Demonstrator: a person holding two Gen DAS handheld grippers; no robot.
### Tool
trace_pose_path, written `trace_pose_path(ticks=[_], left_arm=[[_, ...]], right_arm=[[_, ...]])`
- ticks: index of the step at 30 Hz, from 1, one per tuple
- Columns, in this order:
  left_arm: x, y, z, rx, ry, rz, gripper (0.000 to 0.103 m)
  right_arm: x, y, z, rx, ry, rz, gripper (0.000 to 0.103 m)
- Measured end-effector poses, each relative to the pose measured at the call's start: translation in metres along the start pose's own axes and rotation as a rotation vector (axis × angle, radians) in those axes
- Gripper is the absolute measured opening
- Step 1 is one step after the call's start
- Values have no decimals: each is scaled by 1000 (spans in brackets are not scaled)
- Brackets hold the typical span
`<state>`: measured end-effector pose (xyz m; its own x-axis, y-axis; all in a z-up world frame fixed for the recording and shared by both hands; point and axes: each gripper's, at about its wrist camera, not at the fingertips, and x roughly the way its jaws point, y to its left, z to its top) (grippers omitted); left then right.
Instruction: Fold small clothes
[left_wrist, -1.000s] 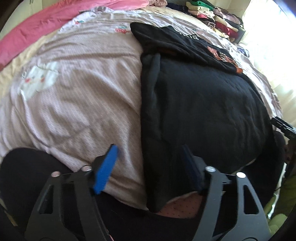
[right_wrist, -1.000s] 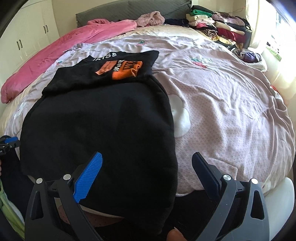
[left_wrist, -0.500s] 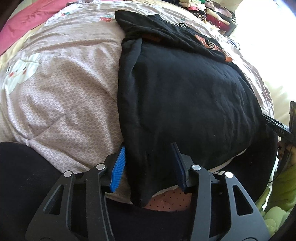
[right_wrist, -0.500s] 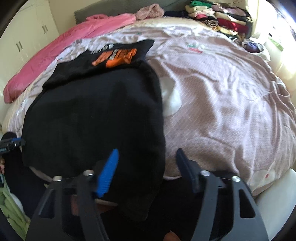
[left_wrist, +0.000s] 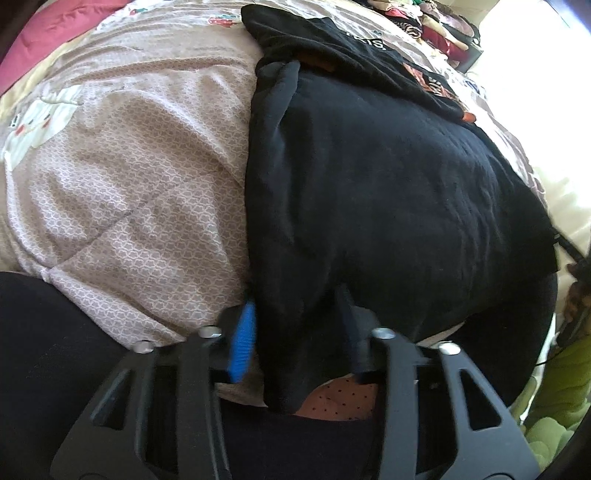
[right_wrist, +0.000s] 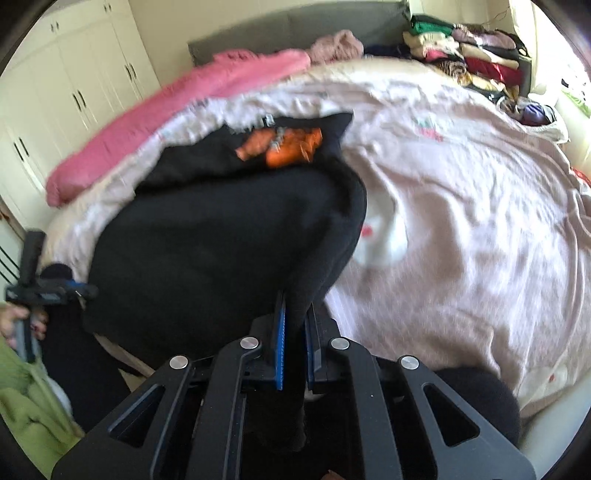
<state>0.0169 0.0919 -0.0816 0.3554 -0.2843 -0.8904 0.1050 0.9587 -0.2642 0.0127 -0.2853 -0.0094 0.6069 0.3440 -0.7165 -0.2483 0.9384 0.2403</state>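
A black fleece garment (left_wrist: 388, 203) lies flat on the bed, its near hem hanging over the bed's edge. My left gripper (left_wrist: 295, 332) straddles the hem's left corner. Its jaws are closing with the cloth between them, and a gap still shows. My right gripper (right_wrist: 295, 332) is shut on the garment's (right_wrist: 221, 251) right hem corner, and the fabric rises into a ridge there. A black T-shirt with orange print (right_wrist: 291, 147) lies beyond it. In the right wrist view the left gripper (right_wrist: 48, 291) shows at the far left, held by a hand.
A pale pink patterned bedspread (right_wrist: 461, 221) covers the bed. A pink blanket (right_wrist: 166, 122) lies along the far left, and a stack of folded clothes (right_wrist: 469, 51) sits at the back right. White wardrobe doors (right_wrist: 74, 92) stand on the left. Green fabric (right_wrist: 29, 398) is at lower left.
Both grippers' jaws have narrowed around the black garment's near hem. The right one went from wide open to shut on the cloth and lifted it slightly.
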Motion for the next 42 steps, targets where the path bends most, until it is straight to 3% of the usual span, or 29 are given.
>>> trace_pose_path(ticks=[4,13,23,32,38,42], left_arm=[[-2,-1,0,1,-16,-11,5],[-48,10,18,-33,-153,-99,4],[-79,6,74,-31,-288,-94,4],[-64,22,145,-85,-313,-78,4],[-35,31,175,-115,-294,-35,4],[-15,34,173,-137,-275,-23,4]], right_arm=[[-12,2,14,6,-57,20,7],[-17,4,32,24,-116,16,7],[-10,4,85,47,-205,11,7],[13,0,136,51,-261,-18,7],[51,-18,150,78,-220,-77,7],[81,-27,142,93,-177,-118,9]])
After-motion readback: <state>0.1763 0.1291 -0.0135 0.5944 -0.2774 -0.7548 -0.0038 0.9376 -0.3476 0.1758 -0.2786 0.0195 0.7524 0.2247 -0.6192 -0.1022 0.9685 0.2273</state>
